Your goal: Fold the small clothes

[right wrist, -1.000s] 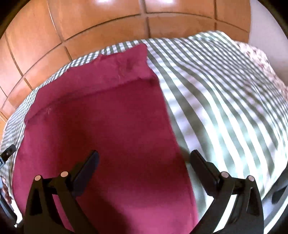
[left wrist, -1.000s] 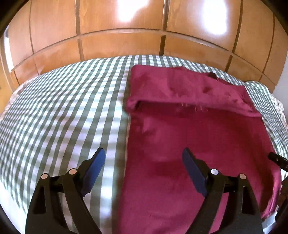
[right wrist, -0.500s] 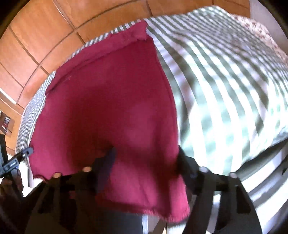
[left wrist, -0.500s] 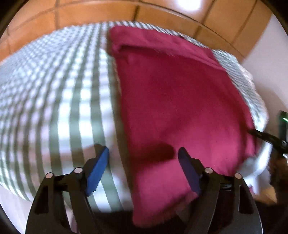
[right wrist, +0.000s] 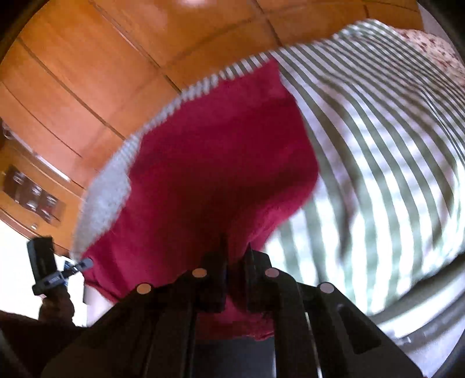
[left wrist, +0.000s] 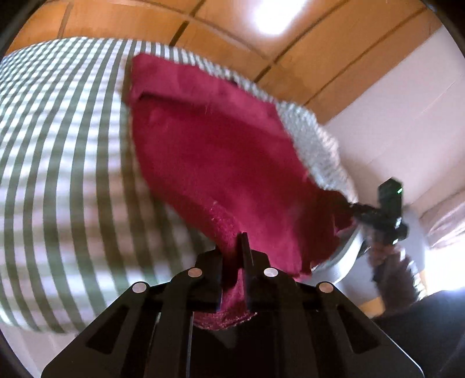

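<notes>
A dark red garment lies on a green-and-white checked bed cover, its far end folded over. My left gripper is shut on the garment's near left corner and lifts it off the bed. My right gripper is shut on the near right corner of the same garment, also raised. Each gripper shows at the side of the other's view, the right one in the left wrist view and the left one in the right wrist view. The near hem hangs behind the fingers.
Wooden wardrobe panels stand behind the bed. A white wall is to the right. The checked cover spreads wide to the right of the garment. A floral pillow lies at the far right.
Both grippers went from open over the garment's near edge to shut on its near corners. They dropped to the bed's edge and now lift the near hem up.
</notes>
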Demonstrator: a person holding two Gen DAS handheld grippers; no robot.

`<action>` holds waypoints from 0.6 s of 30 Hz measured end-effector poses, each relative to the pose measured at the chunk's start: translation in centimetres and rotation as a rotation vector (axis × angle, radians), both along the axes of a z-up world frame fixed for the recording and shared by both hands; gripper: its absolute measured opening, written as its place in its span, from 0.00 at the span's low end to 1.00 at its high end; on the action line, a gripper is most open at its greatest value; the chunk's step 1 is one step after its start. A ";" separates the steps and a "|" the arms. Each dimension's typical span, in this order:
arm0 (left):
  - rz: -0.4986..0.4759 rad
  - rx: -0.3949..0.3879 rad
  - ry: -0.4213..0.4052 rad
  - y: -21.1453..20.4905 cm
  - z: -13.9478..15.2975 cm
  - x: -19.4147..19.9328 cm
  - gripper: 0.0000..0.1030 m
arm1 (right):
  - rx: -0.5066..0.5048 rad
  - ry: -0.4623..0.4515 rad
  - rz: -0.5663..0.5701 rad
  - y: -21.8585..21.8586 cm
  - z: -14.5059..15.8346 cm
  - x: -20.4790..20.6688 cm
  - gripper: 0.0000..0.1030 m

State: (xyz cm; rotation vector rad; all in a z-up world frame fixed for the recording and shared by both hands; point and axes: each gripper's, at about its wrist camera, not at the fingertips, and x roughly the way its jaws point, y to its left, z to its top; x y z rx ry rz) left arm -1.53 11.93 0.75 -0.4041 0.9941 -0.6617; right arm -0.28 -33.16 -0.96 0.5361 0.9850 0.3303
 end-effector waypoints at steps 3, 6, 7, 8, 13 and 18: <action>0.053 -0.064 0.004 0.4 0.6 2.6 0.09 | 0.037 -0.029 -0.035 -0.4 0.2 4.2 0.08; 0.145 -0.108 0.023 0.7 0.5 6.4 0.09 | 0.042 -0.011 -0.078 -0.9 -0.7 8.8 0.08; 0.178 -0.111 0.042 0.7 0.3 8.1 0.09 | 0.030 -0.007 -0.092 -0.9 -0.9 10.0 0.08; 0.216 -0.108 0.073 1.0 0.1 9.9 0.09 | 0.036 -0.002 -0.111 -1.2 -1.2 11.5 0.10; 0.338 -0.058 0.113 2.4 0.6 13.9 0.55 | 0.116 -0.044 -0.145 -2.8 0.0 13.3 0.77; 0.370 -0.006 0.047 4.8 0.5 12.3 0.73 | -0.018 -0.041 -0.143 -3.8 -1.0 9.1 0.92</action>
